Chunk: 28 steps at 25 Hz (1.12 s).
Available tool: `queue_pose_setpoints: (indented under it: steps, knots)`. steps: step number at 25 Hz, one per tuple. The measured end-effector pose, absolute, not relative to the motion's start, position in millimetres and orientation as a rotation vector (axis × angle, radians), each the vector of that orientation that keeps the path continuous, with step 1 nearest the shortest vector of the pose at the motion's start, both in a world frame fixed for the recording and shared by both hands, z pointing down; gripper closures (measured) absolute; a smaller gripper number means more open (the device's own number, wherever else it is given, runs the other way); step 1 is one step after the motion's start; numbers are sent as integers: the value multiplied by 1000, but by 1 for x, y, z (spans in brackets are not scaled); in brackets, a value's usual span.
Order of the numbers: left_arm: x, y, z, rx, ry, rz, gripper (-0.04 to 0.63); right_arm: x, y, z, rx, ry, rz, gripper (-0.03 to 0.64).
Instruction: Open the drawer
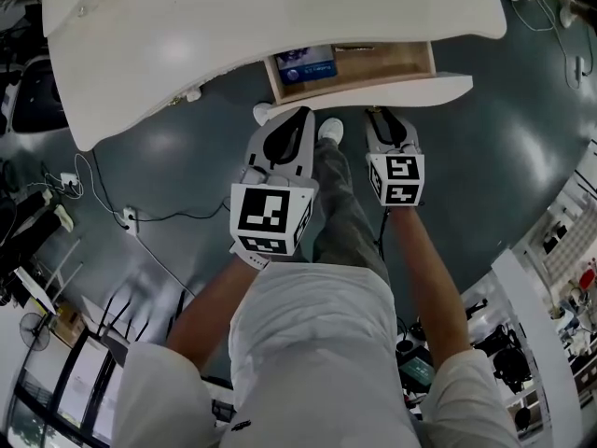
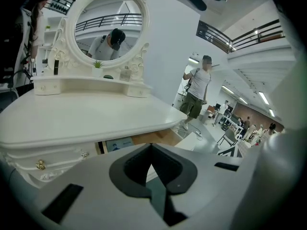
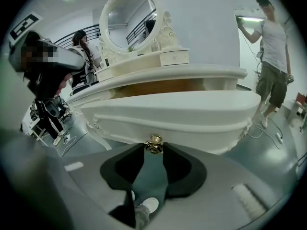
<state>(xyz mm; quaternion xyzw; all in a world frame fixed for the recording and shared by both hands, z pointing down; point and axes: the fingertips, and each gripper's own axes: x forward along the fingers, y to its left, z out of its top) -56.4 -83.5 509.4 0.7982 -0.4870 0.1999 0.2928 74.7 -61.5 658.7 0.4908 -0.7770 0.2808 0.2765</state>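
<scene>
The white vanity table [image 1: 233,26] has its middle drawer [image 1: 410,90] pulled out, showing a wooden inside [image 1: 378,63] with a blue card [image 1: 306,64] in it. My right gripper [image 1: 378,112] is at the drawer's white front [image 3: 182,116], shut on the small gold knob [image 3: 154,144], which sits between the jaw tips. My left gripper [image 1: 303,115] hangs beside it, to the left of the drawer front, with its jaws shut on nothing. In the left gripper view its tips [image 2: 151,146] meet below the tabletop [image 2: 86,116], and the drawer's wooden inside [image 2: 156,138] shows beyond them.
An oval mirror [image 2: 109,28] stands on the vanity top. My legs and a white shoe [image 1: 329,130] are just under the drawer. A person [image 2: 195,92] stands beyond the table's right end. Cables and a power strip [image 1: 131,218] lie on the grey floor at left.
</scene>
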Motion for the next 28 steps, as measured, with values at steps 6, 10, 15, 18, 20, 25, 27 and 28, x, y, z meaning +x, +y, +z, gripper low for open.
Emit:
queue_pose_setpoints:
  steps: [6,10,15,18,20,25,27,28]
  knots:
    - [-56,-80,505,2130,-1299,539,586,78,-46,658,1295,-2075,754,482]
    - [-54,-81,501,2139,-1294,535,587,80,-32,658,1269,-2063,764,482]
    - [-48,-80,497,2150,-1285,537,586,83,-17,660,1251,-2050,771,482]
    - [-44,-77,492,2153,-1285,539,586,88,-6,660,1239,-2037,780,482]
    - [-43,-77,489,2157,-1284,539,586,90,-1,660,1234,-2031,784,482]
    - [-47,-74,487,2155,-1281,549,586,89,13,660,1201,-2024,785,483]
    - [-47,-73,484,2154,-1279,551,586,88,14,659,1192,-2024,785,483]
    - [-47,-73,483,2154,-1280,549,586,89,13,659,1190,-2024,786,483]
